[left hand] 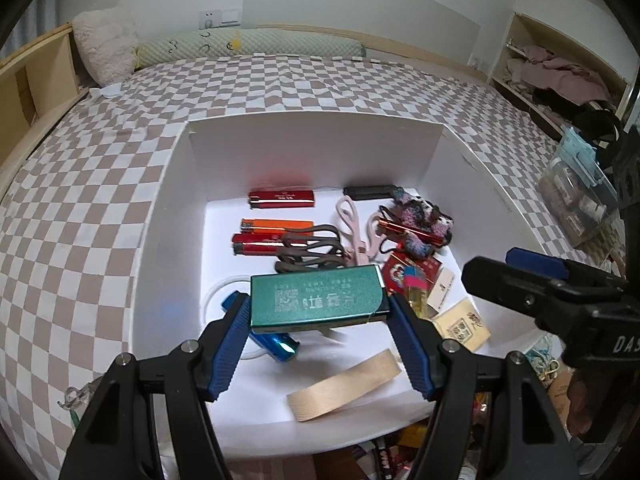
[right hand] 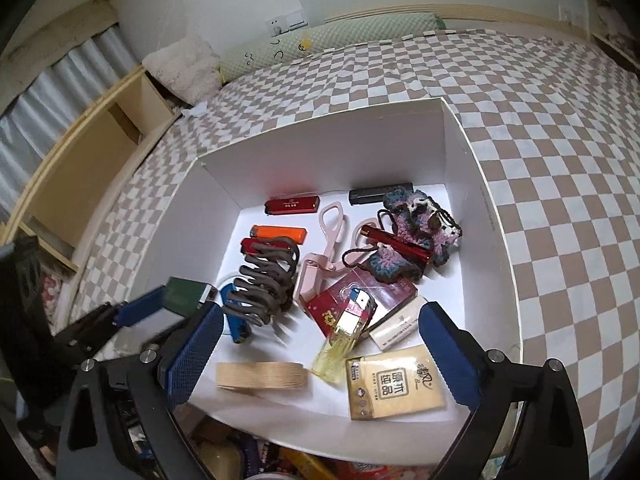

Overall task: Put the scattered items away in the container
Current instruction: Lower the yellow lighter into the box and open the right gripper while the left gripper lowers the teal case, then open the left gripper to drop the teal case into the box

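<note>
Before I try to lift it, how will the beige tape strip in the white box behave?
The beige tape strip is probably floppy: it looks thin and curls into a loose loop. It seems very light, so a push may only slide it on the smooth floor of the white box. It lies low, so grasping an edge could be awkward.

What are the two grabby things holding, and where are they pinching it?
The left hand-held gripper pinches the green box by its two short ends. The right hand-held gripper is open and holds nothing.
</note>
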`<state>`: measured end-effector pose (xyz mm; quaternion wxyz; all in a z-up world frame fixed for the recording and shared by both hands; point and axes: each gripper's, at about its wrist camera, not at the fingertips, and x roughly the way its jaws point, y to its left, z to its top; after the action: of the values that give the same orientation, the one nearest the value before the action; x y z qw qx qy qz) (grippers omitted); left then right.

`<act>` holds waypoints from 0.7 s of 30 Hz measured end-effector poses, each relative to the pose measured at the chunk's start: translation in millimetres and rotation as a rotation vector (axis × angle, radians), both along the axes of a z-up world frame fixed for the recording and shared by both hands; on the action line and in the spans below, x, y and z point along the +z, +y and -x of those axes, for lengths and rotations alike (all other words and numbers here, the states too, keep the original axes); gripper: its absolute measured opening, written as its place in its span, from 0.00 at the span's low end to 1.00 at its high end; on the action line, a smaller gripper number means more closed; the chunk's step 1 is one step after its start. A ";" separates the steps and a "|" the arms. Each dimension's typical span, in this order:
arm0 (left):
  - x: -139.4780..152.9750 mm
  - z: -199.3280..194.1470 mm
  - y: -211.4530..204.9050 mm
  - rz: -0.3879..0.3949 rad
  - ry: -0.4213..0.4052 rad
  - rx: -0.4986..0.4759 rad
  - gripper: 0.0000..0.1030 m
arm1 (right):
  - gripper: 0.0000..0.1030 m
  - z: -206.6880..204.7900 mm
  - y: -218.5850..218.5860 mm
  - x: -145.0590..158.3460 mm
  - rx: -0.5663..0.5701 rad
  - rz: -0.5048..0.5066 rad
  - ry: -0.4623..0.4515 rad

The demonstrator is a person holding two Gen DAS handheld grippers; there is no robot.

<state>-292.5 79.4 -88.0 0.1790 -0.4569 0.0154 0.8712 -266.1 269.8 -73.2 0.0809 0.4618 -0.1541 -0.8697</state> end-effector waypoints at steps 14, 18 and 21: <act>-8.7 -1.9 21.2 -0.023 -0.074 -0.021 0.68 | 0.95 -4.2 0.3 4.9 0.021 -0.032 0.017; -4.8 -6.4 19.4 -0.049 -0.067 -0.028 0.74 | 0.95 -5.0 0.6 4.8 0.020 -0.030 0.014; 0.7 -10.1 19.5 -0.052 -0.049 -0.034 0.84 | 0.95 -5.3 0.8 5.4 0.019 -0.027 0.016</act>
<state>-282.4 98.9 -87.4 0.2060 -0.4730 -0.0037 0.8566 -260.7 270.6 -67.8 0.0842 0.4575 -0.1373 -0.8745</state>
